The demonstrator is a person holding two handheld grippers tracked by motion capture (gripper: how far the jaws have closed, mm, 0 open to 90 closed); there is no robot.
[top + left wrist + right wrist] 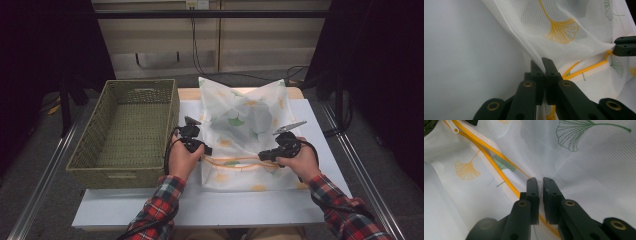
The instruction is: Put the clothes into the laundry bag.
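A white mesh bag [240, 125] printed with yellow and green fan-shaped leaves lies on the white table [200, 205], its far part puffed up. A yellow zipper [235, 161] runs across its near part. My left gripper [206, 150] is at the bag's left edge. In the left gripper view, it [543, 62] is shut on a pinched fold of the mesh bag [559, 27]. My right gripper [261, 156] is at the zipper's right end. Its jaws [540, 182] stand nearly together with a thin fold of mesh [584, 170] between them, beside the zipper [486, 157].
A green woven basket [125, 130] stands empty on the left, its wall right beside my left hand. Bare white table lies in front of the bag. Metal rails run along both sides of the table, and cables hang at the back.
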